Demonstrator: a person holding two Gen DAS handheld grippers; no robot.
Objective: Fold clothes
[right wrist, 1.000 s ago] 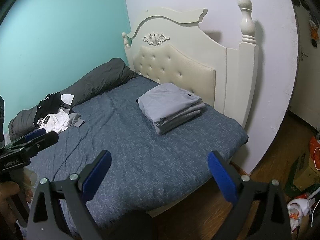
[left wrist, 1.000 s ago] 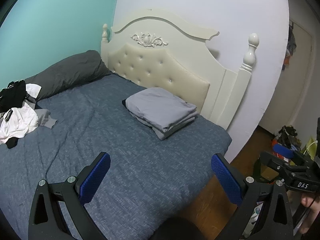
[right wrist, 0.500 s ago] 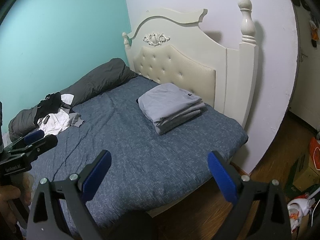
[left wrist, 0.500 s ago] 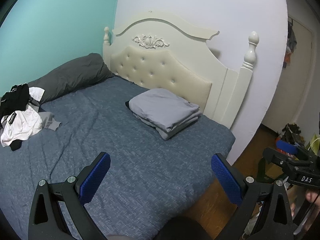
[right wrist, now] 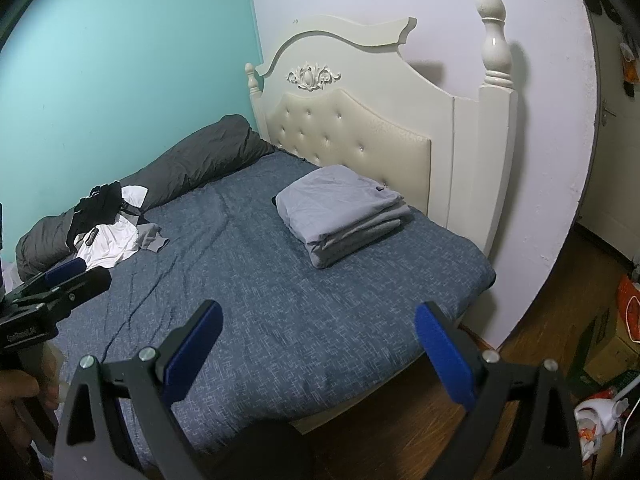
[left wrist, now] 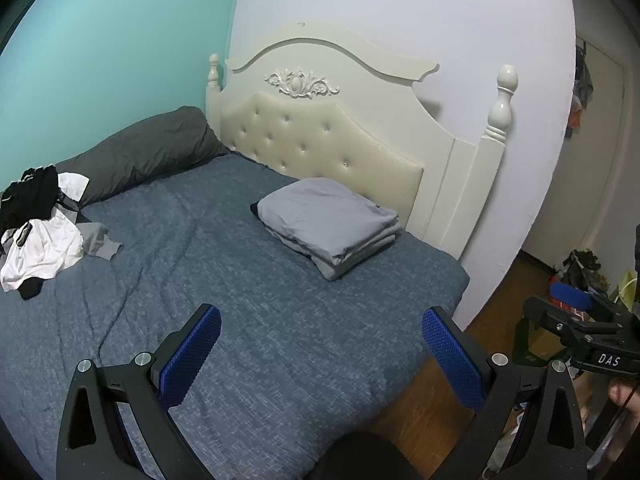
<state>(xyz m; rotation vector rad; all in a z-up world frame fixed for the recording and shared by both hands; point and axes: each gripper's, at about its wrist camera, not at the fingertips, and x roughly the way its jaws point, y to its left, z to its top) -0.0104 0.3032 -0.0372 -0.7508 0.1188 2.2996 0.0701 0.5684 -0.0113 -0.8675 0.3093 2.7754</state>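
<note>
We're between garments: left gripper (left wrist: 320, 340) and right gripper (right wrist: 318, 330) wide open, empty (folded stack (left wrist: 330, 224) done); next, far-left unfolded pile (left wrist: 40, 232).

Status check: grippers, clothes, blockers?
Left gripper and right gripper open, empty. Folded grey stack by headboard; unfolded pile untouched. Nothing in the way.

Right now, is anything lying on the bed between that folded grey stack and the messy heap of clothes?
No. Both wrist views show only bare blue bedspread between the folded grey stack and the messy heap.
</note>
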